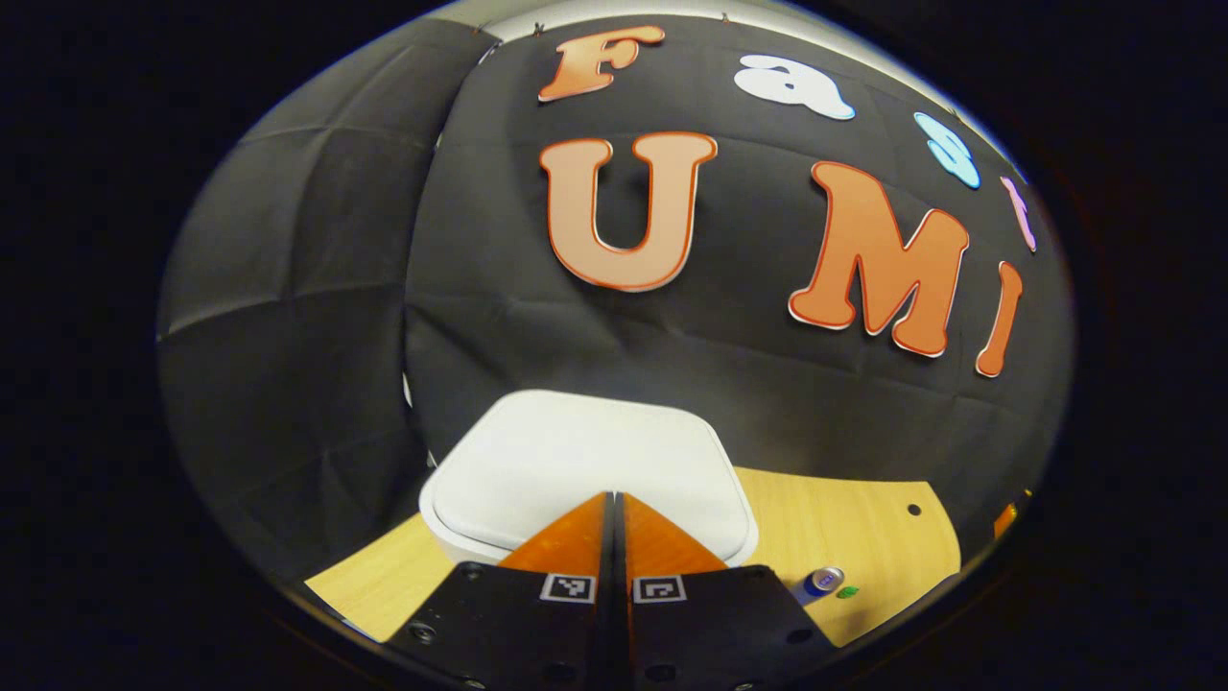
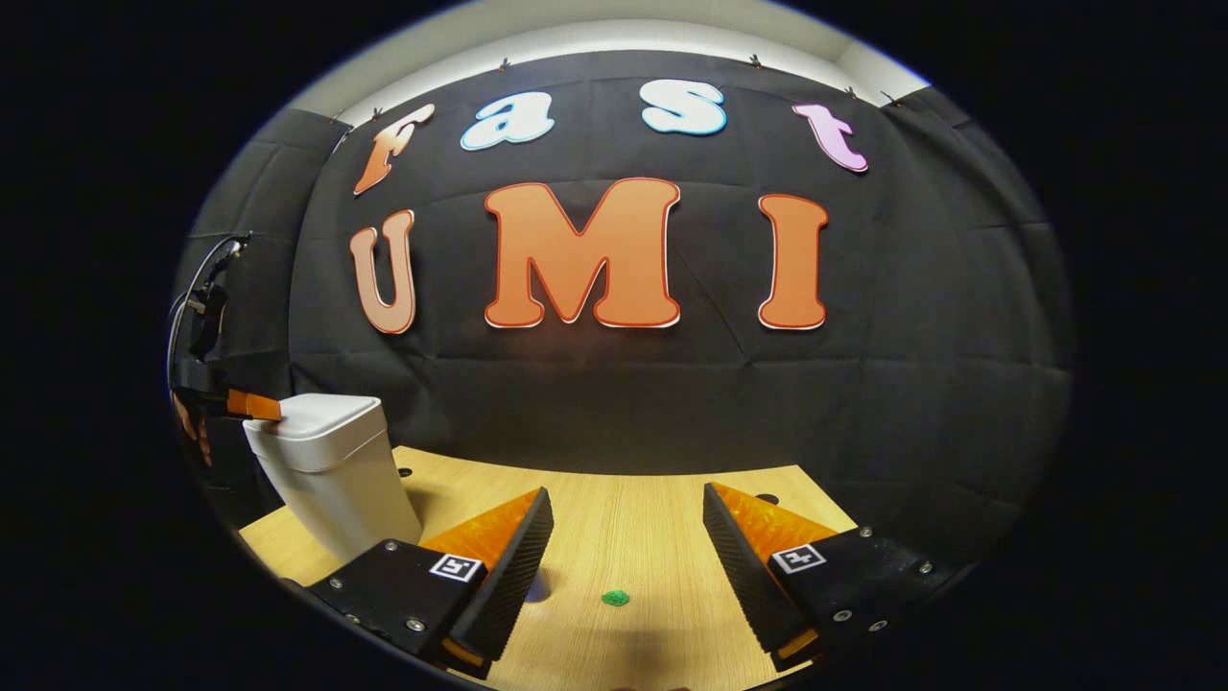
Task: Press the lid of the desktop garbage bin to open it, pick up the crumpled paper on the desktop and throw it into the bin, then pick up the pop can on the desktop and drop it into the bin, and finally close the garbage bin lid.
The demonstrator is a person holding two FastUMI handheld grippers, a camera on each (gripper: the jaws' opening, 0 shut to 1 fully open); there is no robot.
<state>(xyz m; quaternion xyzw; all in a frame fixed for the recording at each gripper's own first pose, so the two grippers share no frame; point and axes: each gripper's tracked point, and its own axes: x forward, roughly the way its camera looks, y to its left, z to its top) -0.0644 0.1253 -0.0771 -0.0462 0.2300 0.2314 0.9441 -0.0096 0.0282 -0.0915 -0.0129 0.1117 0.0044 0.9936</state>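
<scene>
Left gripper [image 1: 615,499] closed over the garbage bin lid [image 1: 585,461]; right gripper [image 2: 624,537] wide open above the desktop [image 2: 614,499].

Fingers of the left gripper meet with nothing between them, their tips above the near edge of the shut white lid; whether they touch it I cannot tell. Pop can [image 1: 818,583] lies on the wood to its right, beside a small green scrap [image 1: 847,592]. Between the right gripper's spread, empty fingers lies that green scrap [image 2: 615,598]; the garbage bin [image 2: 331,470] stands to its left.

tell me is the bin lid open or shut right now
Shut: the white lid lies flat on the garbage bin, with the closed left gripper over it.
</scene>
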